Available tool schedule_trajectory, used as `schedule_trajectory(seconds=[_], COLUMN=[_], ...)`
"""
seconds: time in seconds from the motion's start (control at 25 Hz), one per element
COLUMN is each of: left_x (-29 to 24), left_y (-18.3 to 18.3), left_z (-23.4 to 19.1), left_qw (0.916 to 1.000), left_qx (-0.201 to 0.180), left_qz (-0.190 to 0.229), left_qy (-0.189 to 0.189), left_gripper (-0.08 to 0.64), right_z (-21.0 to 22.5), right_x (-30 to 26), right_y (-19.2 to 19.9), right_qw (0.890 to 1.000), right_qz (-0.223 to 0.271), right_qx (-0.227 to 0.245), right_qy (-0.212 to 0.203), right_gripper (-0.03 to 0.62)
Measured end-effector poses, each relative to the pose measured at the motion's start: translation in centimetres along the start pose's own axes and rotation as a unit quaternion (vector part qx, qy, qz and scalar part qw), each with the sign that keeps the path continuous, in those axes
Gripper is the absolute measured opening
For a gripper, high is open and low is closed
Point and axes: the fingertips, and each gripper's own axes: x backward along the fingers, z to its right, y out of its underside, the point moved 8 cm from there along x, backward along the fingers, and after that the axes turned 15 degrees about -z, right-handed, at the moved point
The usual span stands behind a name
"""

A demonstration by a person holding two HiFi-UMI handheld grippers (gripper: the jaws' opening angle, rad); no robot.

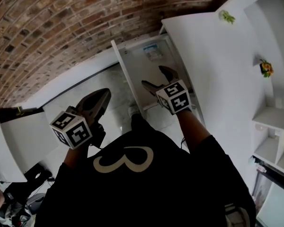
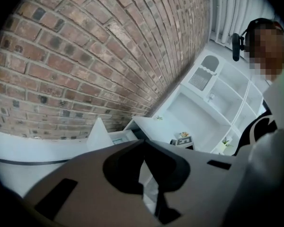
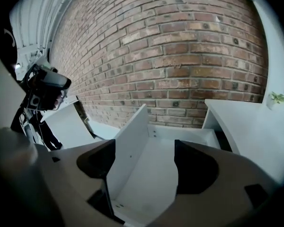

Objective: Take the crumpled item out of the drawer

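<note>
In the head view the white drawer stands pulled out in front of me. A small pale bluish item lies at its far end; I cannot make out its shape. My right gripper hovers over the drawer's middle, jaws open, nothing between them. The right gripper view looks along the bare drawer floor; the right gripper straddles the drawer's left wall, and the item does not show there. My left gripper hangs left of the drawer, shut and empty; its tips meet in the left gripper view.
A white cabinet top with a small green plant lies right of the drawer. White shelves with an orange flower stand at far right. A brick wall runs behind. A white unit sits at left.
</note>
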Motion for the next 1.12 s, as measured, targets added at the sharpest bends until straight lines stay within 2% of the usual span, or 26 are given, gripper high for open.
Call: schedule_trajectory(seconds=[0.28,0.6,0.76,0.96,1.12], left_x=[-2.4,-4.5,-5.3,-6.5,-6.9], left_y=[-1.9,-3.2,-3.0,-3.2,-3.1], left_z=[-2.1,-3.6,-4.9,-6.4,-7.1], left_qw=[0.9999,0.9998,0.9996,0.9993,0.9991], left_qx=[0.006,0.003,0.020,0.022,0.022], left_qz=[-0.003,-0.012,-0.012,-0.020,-0.030], left_qy=[-0.014,-0.018,-0.018,-0.021,-0.021], left_gripper=[0.003,0.003,0.003,0.003,0.003], right_z=[3.7,7.5,8.7,10.7,11.5], right_x=[-5.4,-10.1,-11.8,-14.1,-15.6], right_y=[0.4,0.5,0.8,1.1,1.1], right_qw=[0.998,0.995,0.993,0.989,0.987], right_qz=[-0.061,-0.091,-0.114,-0.132,-0.140], right_qx=[0.007,0.004,0.000,-0.017,-0.014], right_qy=[0.007,0.031,0.041,0.059,0.077], right_gripper=[0.379,0.373,0.368,0.331,0.330])
